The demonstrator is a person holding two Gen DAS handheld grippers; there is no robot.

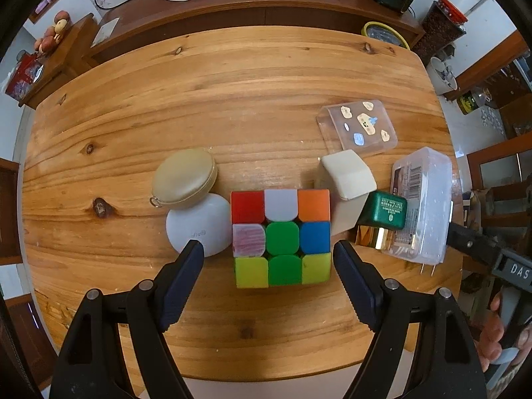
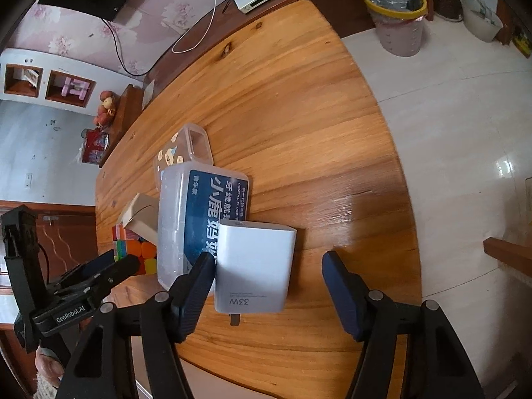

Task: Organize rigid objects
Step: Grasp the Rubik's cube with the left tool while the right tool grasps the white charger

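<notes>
Wooden table (image 1: 232, 99) fills both views, its small hard items crowded toward the near edge. At the centre of that cluster sits the puzzle cube (image 1: 282, 237), squarely ahead of the left gripper (image 1: 268, 254), whose jaws stand released on either side of it without touching; a straight descent looks enough to bracket it. Just beside the cube lie a white pebble-shaped case (image 1: 196, 224) and a tan zip pouch (image 1: 184, 178) on one side, a cream box (image 1: 347, 183) and a green-and-gold box (image 1: 382, 221) on the other. Farther right, the white charger (image 2: 256, 266) lies flat with its prongs toward the camera, long axis running away from the right gripper (image 2: 267, 272). Its jaws are spread: one pad is at the charger's side, the other well clear. A clear floss box (image 2: 199, 219) touches the charger.
</notes>
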